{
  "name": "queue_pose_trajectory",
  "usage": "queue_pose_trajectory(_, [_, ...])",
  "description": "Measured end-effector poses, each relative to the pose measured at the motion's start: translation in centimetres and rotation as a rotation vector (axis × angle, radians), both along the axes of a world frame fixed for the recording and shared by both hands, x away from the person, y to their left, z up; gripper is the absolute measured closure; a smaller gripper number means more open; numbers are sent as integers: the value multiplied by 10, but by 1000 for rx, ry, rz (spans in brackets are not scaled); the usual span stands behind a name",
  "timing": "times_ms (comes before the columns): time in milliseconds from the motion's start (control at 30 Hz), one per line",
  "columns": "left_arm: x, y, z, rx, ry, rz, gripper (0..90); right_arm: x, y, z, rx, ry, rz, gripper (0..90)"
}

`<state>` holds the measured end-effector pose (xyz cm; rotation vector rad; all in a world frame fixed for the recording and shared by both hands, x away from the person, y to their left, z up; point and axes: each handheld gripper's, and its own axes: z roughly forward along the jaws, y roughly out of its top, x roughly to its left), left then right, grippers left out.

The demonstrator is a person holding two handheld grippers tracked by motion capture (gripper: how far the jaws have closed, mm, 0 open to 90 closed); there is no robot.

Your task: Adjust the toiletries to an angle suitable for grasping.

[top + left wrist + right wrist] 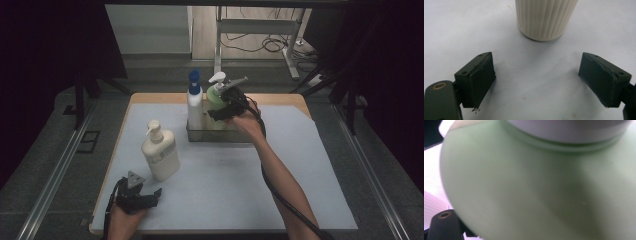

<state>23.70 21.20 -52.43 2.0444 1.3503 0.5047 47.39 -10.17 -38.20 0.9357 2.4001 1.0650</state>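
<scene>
A pale green bottle (214, 100) with a white pump top stands in a clear bin (220, 136) at the back of the table. My right gripper (219, 111) reaches in from the right and is shut on it. In the right gripper view the green bottle (524, 190) sits very close, blurred, with its white collar above. A cream pump bottle (160, 152) stands at the front left. My left gripper (152, 196) rests low on the mat just in front of it, open. In the left gripper view my left gripper (536, 80) holds nothing, with the ribbed cream bottle (545, 18) beyond.
A white bottle with a blue cap (194, 107) stands in the bin, left of the green one. A pale mat (225, 175) covers the wooden table. The right gripper's cable trails along the forearm. Beyond the table stand a desk frame and floor cables.
</scene>
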Motion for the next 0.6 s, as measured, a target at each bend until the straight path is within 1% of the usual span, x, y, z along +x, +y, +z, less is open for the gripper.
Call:
queue_pose_trajectory(100, [0,0,0,0,-1,0,131,1,1,-4,-11,8,5,124])
queue_pose_trajectory(133, [0,0,0,1,0,0,131,1,2,-6,-16,23,2,124])
queue_pose_trajectory(233, [0,0,0,1,0,0,131,3,4,-10,-25,38,3,125])
queue_pose_trajectory(333, [0,0,0,0,0,0,131,4,5,-12,-32,45,3,125])
queue_pose_trajectory(400, [0,0,0,0,0,0,131,5,6,-15,-47,52,2,125])
queue_pose_trajectory(500, [0,0,0,0,0,0,131,5,7,-16,-61,50,-3,125])
queue_pose_trajectory(600, [0,0,0,0,-1,0,131,6,7,-18,-65,65,3,125])
